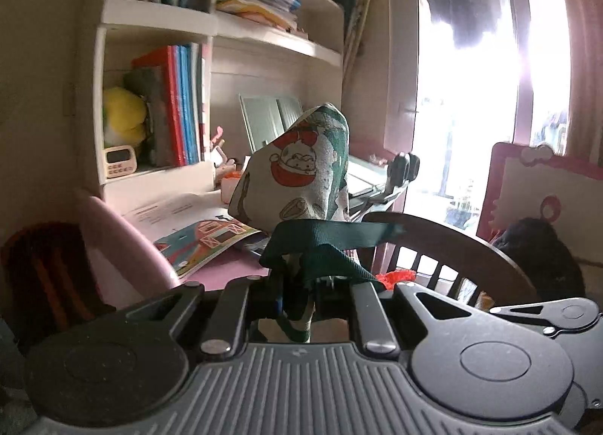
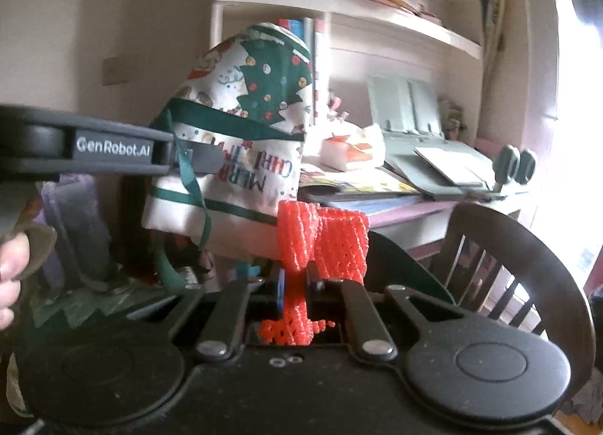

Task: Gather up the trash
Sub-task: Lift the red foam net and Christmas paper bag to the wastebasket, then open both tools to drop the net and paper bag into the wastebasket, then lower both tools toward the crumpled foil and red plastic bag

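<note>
Two grippers up in the air, both gripping! Right gripper (image 2: 296, 284) has its fingers pinched on a strip of orange net (image 2: 324, 239), knobbly mesh, bunching above the fingers and trailing down between them. Left gripper (image 1: 297, 284) is clamped on the dark green strap (image 1: 331, 237) of a bag (image 1: 301, 167); from the right wrist view that gripper comes in from the left edge, strap looped over its tip, a hand (image 2: 11, 273) at the frame edge behind it. Bag's white cloth with Christmas trees, cartoon figures and upside-down lettering, hanging crumpled just left of the net, nearly touching. Just past them, a dark wooden chair (image 2: 520, 239) curves across the right. Beyond, a pink desk (image 2: 395, 214) crowded with open booklets and a grey stand (image 2: 410, 111). Furthest back, white shelves (image 1: 158, 17) packed with books, and a glaring window (image 1: 471, 96) at the right.
</note>
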Action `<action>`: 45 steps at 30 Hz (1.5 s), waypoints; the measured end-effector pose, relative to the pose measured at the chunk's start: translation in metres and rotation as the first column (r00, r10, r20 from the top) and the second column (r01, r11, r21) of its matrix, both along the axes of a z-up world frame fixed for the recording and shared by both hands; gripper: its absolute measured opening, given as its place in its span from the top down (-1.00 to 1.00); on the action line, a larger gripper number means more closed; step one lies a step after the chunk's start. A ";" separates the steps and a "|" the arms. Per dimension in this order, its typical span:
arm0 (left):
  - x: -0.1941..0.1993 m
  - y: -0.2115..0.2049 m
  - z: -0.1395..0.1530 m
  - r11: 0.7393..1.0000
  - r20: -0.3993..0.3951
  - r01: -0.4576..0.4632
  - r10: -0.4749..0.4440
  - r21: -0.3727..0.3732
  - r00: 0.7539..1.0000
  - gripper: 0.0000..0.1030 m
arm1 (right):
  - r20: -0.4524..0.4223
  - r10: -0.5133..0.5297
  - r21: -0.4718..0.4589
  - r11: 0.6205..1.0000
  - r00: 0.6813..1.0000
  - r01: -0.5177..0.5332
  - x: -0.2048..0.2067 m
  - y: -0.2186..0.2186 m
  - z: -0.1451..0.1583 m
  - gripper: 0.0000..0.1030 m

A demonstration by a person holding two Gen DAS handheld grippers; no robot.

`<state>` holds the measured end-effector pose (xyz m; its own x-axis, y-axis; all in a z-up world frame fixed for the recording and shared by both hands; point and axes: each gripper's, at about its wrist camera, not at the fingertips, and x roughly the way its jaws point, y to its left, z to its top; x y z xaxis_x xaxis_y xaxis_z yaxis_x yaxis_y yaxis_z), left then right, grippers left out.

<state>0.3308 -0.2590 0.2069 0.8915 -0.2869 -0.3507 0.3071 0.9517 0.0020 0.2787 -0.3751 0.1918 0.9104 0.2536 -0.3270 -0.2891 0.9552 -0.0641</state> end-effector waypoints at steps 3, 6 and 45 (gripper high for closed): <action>0.025 -0.017 -0.016 1.000 -0.038 0.005 -0.004 0.026 0.999 0.73 | -0.030 -0.023 0.028 0.999 0.999 0.024 0.021 -0.016 -0.008 0.83; 0.044 -0.030 -0.036 0.998 -0.087 0.017 -0.013 0.054 0.996 0.73 | -0.082 -0.024 0.066 0.997 0.996 0.029 0.042 -0.027 -0.021 0.83; 0.017 -0.007 -0.052 0.999 -0.313 0.038 -0.031 0.019 0.949 0.44 | -0.173 -0.004 0.090 0.996 0.985 0.020 0.012 -0.033 -0.029 0.09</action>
